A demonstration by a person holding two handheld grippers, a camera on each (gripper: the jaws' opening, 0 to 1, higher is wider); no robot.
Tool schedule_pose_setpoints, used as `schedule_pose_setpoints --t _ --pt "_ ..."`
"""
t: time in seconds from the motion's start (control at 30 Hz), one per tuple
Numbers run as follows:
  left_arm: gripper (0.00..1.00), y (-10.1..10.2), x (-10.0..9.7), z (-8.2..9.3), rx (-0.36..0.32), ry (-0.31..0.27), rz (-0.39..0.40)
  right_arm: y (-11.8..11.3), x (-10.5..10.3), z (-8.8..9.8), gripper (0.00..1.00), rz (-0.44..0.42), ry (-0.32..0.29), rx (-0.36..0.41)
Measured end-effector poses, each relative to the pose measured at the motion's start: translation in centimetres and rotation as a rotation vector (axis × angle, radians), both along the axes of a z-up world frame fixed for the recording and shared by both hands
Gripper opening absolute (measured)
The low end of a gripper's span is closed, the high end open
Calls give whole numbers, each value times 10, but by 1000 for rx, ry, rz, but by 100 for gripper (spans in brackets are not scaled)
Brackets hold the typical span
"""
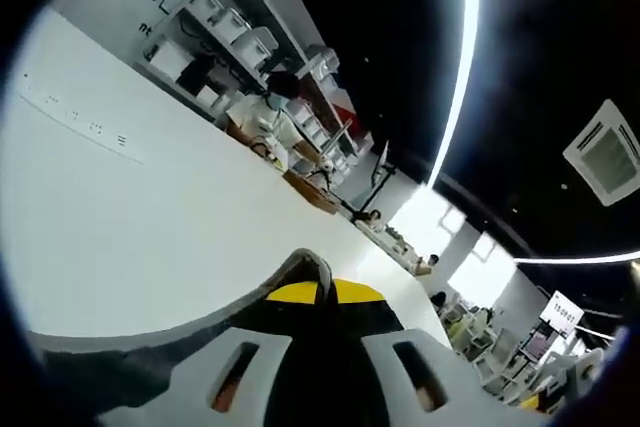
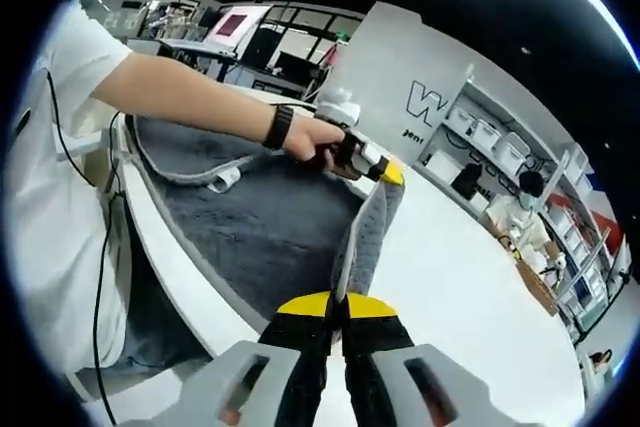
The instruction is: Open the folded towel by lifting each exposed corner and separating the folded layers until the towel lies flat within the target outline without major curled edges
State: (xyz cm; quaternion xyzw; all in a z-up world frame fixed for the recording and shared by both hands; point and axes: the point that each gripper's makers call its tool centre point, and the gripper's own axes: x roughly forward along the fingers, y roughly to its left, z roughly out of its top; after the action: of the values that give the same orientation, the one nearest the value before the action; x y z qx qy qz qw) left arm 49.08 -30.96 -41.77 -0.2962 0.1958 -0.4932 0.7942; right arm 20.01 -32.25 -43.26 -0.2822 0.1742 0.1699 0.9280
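While the left gripper view gives just a grey sliver of towel point(image 1: 300, 272) pinched in the left gripper point(image 1: 322, 297), the right gripper view gives the full spread: draped over the white table point(image 2: 470, 287), long axis away from the right gripper point(image 2: 337, 309), clamped on its edge.

Towel point(image 2: 270, 222) on table point(image 2: 470, 287), between 2 tools.

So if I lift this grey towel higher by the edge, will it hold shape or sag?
Likely sag: the grey towel already drapes in soft folds between the right gripper and the left gripper, and hangs over the white table edge. Its thick pile suggests some weight, so the middle should droop. The pinched edge looks unlikely to slip, though I can't be sure.
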Motion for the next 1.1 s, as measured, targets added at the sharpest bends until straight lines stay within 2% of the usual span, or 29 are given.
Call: schedule_pose_setpoints --t 0.3,0.5,0.6,0.67,1.1 --pt "1 -7 -4 -2 6 3 -7 -9 0 -2 0 -30 9 4" --pt "2 -13 -9 -5 2 13 -23 -16 1 -10 0 -49 35 -6" --pt "2 -14 -12 -8 15 11 -34 -18 2 -18 0 -58 68 -28" --pt "2 -12 -12 -9 13 14 -31 -15 3 -19 0 -47 72 -11" --pt "3 -12 -15 -12 8 19 -37 -4 14 -9 8 -31 19 38"
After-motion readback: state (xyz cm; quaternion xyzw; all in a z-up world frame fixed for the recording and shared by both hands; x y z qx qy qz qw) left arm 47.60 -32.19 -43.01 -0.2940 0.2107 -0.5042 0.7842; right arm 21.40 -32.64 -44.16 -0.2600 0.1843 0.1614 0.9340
